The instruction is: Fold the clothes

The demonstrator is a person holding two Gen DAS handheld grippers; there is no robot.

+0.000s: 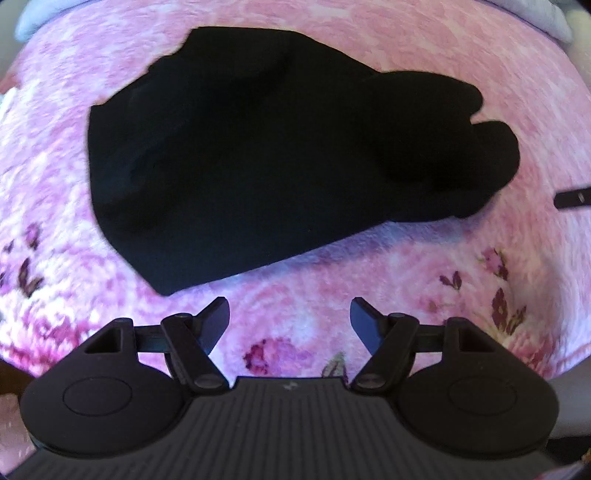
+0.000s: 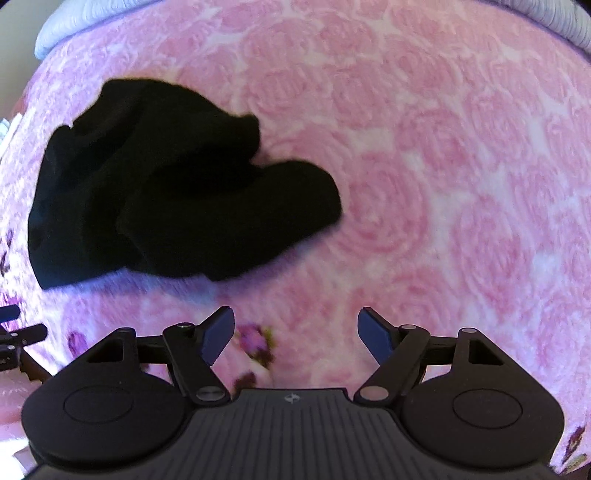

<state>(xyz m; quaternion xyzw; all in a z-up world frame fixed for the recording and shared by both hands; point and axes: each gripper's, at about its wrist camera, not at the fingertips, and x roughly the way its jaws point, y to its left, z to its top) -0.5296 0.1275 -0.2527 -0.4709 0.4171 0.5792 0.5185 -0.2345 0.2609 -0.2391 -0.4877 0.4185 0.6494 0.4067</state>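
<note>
Both the left gripper and right gripper hover spread apart over the pink floral blanket, black garment bunched up ahead, nothing between.

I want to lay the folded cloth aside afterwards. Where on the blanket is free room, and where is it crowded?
Free: the wide rose-patterned stretch of the pink blanket to the right of the black garment, up to the pale bedding at the far edge. Also the strip between the garment and the open right gripper. Crowded: the left side, where the garment lies bunched.

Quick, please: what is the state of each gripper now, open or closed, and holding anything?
Left gripper: open, holding nothing.
Right gripper: open, holding nothing; the crumpled black cloth garment lies apart from it.
</note>
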